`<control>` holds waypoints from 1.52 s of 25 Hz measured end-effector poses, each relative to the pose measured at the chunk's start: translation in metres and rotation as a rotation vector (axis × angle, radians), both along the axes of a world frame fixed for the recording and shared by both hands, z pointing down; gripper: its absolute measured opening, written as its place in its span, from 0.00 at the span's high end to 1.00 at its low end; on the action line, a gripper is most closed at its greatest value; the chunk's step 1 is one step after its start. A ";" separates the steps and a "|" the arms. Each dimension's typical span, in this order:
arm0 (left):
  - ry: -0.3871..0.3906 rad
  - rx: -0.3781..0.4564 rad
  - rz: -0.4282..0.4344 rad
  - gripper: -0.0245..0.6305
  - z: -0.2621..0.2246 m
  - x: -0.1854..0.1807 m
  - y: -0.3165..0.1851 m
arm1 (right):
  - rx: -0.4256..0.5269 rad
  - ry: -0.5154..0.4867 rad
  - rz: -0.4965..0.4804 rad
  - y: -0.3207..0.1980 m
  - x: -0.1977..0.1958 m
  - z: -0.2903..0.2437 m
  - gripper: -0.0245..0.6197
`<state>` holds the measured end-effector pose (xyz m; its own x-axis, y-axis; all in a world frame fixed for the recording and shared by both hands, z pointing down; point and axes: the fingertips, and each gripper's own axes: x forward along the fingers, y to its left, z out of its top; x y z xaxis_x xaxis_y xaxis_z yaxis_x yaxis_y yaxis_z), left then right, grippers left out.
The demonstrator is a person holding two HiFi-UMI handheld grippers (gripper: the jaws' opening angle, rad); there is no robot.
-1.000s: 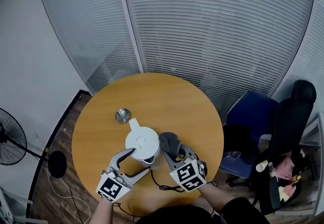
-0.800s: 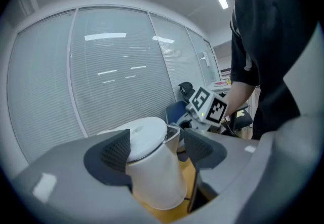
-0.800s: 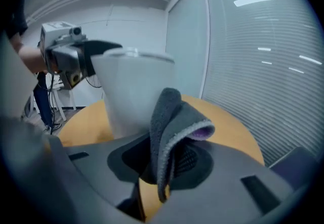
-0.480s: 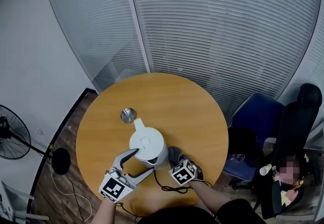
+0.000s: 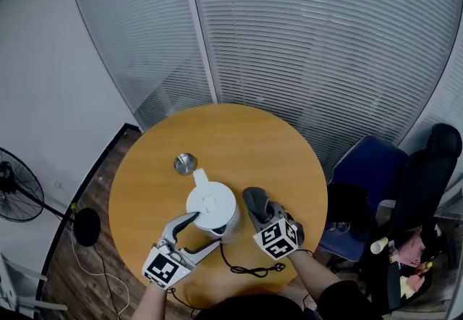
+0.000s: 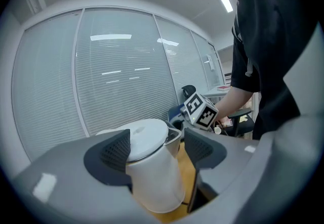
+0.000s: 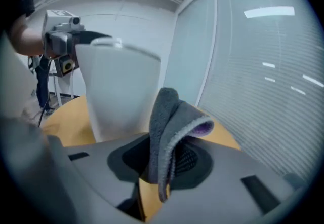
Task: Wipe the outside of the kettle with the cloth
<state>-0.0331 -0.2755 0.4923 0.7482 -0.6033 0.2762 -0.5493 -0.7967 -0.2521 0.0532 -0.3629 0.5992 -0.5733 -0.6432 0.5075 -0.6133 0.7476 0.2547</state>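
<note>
A white kettle (image 5: 211, 210) stands on the round wooden table (image 5: 239, 141), spout pointing to the far left. My left gripper (image 5: 199, 232) is open at its near side, and the kettle (image 6: 152, 172) fills the space between the jaws. The left pad overlaps the kettle's edge; a strip of table shows beside the right pad. My right gripper (image 5: 263, 216) is shut on a grey cloth (image 5: 257, 203) just right of the kettle. In the right gripper view the folded cloth (image 7: 169, 121) sticks up from the jaws, close to the kettle (image 7: 119, 91) wall; I cannot tell whether they touch.
A small round metal piece (image 5: 184, 163) lies on the table beyond the kettle. A black cord (image 5: 246, 268) runs along the near edge. A blue chair (image 5: 369, 170) and a black chair (image 5: 427, 174) stand at the right, a fan (image 5: 14, 195) at the left, blinds behind.
My right gripper dipped with the cloth toward the kettle's near right side, then came back up and out to the right. The left gripper and kettle have stayed put.
</note>
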 end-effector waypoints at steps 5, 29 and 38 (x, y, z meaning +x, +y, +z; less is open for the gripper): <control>0.034 -0.036 -0.034 0.47 -0.004 0.001 0.000 | 0.260 0.104 -0.198 -0.011 -0.016 -0.065 0.81; 0.034 -0.012 -0.020 0.47 -0.002 0.001 -0.001 | -0.147 0.355 -0.305 0.019 -0.022 0.113 0.81; 0.068 -0.003 0.009 0.47 -0.003 -0.001 -0.002 | -0.119 0.265 -0.059 0.022 -0.002 0.085 0.81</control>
